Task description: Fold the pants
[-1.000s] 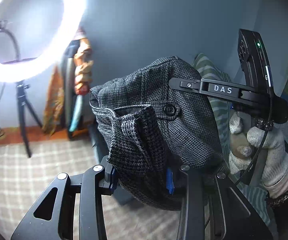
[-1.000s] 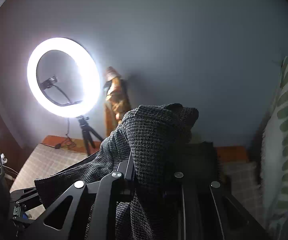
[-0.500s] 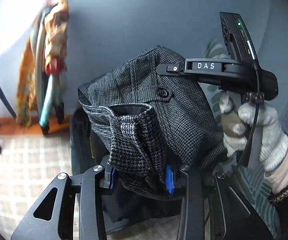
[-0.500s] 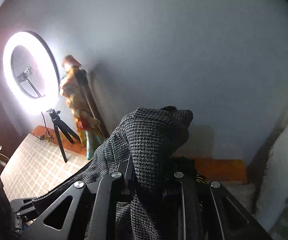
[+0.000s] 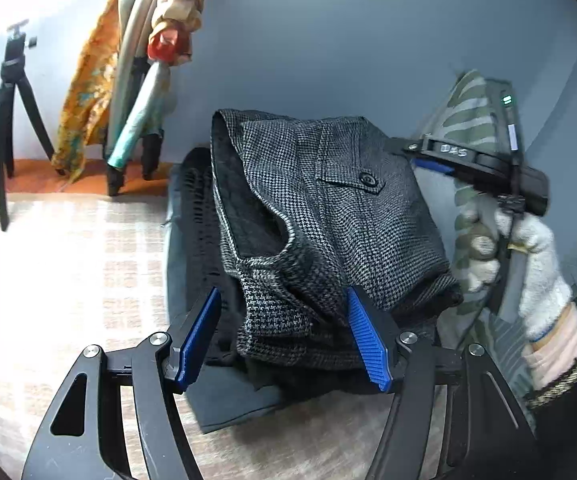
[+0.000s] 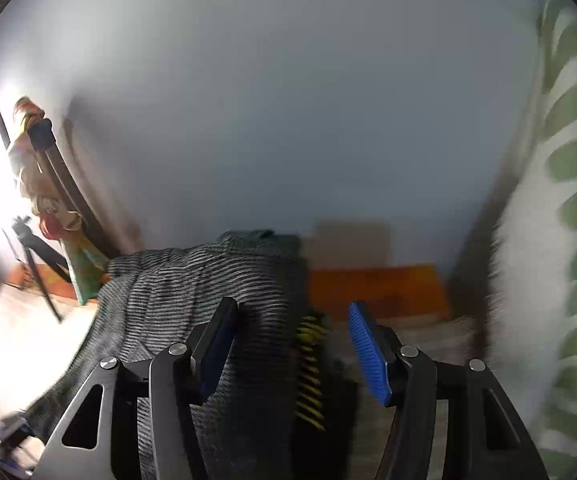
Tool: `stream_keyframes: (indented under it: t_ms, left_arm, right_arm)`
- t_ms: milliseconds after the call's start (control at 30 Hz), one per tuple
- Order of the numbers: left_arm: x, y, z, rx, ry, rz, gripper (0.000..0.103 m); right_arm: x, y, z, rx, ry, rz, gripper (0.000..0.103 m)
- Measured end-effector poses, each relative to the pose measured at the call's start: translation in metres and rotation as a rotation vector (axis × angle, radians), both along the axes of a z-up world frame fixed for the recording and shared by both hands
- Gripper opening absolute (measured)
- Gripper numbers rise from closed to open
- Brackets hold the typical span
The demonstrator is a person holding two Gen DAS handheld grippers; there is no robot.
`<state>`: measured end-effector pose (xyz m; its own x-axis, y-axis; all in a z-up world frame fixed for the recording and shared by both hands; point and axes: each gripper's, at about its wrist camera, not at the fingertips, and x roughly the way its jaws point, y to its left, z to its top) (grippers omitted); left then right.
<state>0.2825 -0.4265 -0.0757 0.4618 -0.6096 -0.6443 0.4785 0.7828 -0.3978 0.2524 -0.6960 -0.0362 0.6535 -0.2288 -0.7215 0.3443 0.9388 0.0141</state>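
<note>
Left wrist view: grey houndstooth woven pants (image 5: 328, 216), folded into a bundle, lie on top of a stack of dark folded garments (image 5: 196, 240), which rests on the pale checked cloth surface (image 5: 68, 264). Black tripod (image 5: 6, 120) stands at far left; bundle of rolled patterned fabrics (image 5: 136, 60) leans on the blue-grey wall (image 5: 348, 32) behind. Right of the pants: a hand in a white knit glove (image 5: 528, 248), green-and-white striped cushion (image 5: 468, 120) behind it.

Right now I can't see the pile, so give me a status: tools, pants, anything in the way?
Left tool open, just released. Right tool open, just released. Grey pants folded, resting on dark clothes. Nothing blocking.
</note>
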Motion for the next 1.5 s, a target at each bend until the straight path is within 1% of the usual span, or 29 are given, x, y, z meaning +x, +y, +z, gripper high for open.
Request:
stream_keyframes:
  t_ms: [67,167,200,300,367,400,433,467,500,533,600,700,833,867,900,967,1033,1100,1167,1233,1333,1367,1433,1500]
  left_arm:
    - [-0.002,-0.001,0.003,0.024,-0.025,0.015,0.065]
    - [-0.003,0.007,0.005,-0.008,-0.006,0.041,0.065]
    - [-0.002,0.009,0.001,-0.008,-0.006,0.043,0.065]
    - [-0.002,0.016,0.003,0.031,-0.035,0.052,0.067]
    - [-0.002,0.027,0.004,0.057,-0.037,0.098,0.065]
    - [0.003,0.035,0.002,0.043,-0.016,0.113,0.065]
    - [0.006,0.042,0.001,0.029,0.009,0.122,0.065]
    - [0.009,0.050,-0.001,0.026,0.029,0.137,0.065]
    - [0.010,0.056,0.000,0.026,0.031,0.141,0.065]
    - [0.009,0.061,0.001,0.030,0.026,0.140,0.065]
    - [0.007,0.070,0.006,0.046,0.008,0.127,0.065]
    - [-0.004,0.083,0.020,0.080,-0.045,0.099,0.065]
    - [-0.019,0.091,0.037,0.092,-0.091,0.049,0.066]
    - [-0.023,0.090,0.043,0.097,-0.104,0.035,0.067]
    - [-0.027,0.090,0.047,0.100,-0.116,0.022,0.068]
    - [-0.038,0.088,0.057,0.100,-0.141,-0.008,0.073]
    - [-0.052,0.088,0.067,0.100,-0.173,-0.034,0.073]
    - [-0.063,0.087,0.075,0.094,-0.198,-0.054,0.074]
    - [-0.075,0.088,0.081,0.082,-0.207,-0.075,0.074]
    - [-0.085,0.090,0.084,0.068,-0.204,-0.093,0.074]
    - [-0.100,0.093,0.088,0.079,-0.225,-0.111,0.075]
    - [-0.105,0.095,0.090,0.083,-0.234,-0.113,0.077]
    - [-0.112,0.101,0.092,0.089,-0.246,-0.098,0.084]
    - [-0.118,0.108,0.094,0.097,-0.259,-0.077,0.084]
  right_arm:
    - [-0.014,0.012,0.010,-0.042,-0.035,0.030,0.060]
    - [-0.027,0.032,0.015,-0.058,-0.070,0.072,0.060]
    - [-0.030,0.037,0.015,-0.065,-0.079,0.088,0.059]
    - [-0.037,0.059,0.013,-0.079,-0.072,0.133,0.058]
    - [-0.036,0.074,0.007,-0.077,-0.060,0.150,0.058]
    - [-0.038,0.076,0.002,-0.064,-0.051,0.150,0.058]
    - [-0.040,0.076,-0.004,-0.031,-0.031,0.148,0.058]
    - [-0.041,0.077,-0.008,-0.026,-0.018,0.139,0.058]
    - [-0.044,0.078,-0.012,-0.042,-0.002,0.118,0.058]
    - [-0.049,0.079,-0.012,-0.051,-0.001,0.107,0.058]
    - [-0.058,0.078,-0.010,-0.039,-0.015,0.090,0.059]
    - [-0.077,0.083,0.003,-0.020,-0.042,0.049,0.060]
    - [-0.105,0.108,0.026,-0.080,-0.051,-0.012,0.070]
    - [-0.112,0.113,0.031,-0.089,-0.053,-0.027,0.072]
    - [-0.118,0.118,0.036,-0.096,-0.054,-0.043,0.076]
    - [-0.133,0.132,0.046,-0.132,-0.054,-0.075,0.080]
    - [-0.144,0.147,0.054,-0.174,-0.054,-0.101,0.088]
    - [-0.162,0.163,0.061,-0.207,-0.058,-0.125,0.092]
    - [-0.179,0.176,0.067,-0.215,-0.067,-0.146,0.094]
    - [-0.196,0.188,0.072,-0.222,-0.086,-0.166,0.101]
    - [-0.214,0.206,0.077,-0.246,-0.095,-0.184,0.103]
    - [-0.222,0.210,0.078,-0.241,-0.104,-0.194,0.103]
    - [-0.230,0.217,0.080,-0.215,-0.118,-0.202,0.103]
    - [-0.238,0.222,0.079,-0.183,-0.134,-0.205,0.103]
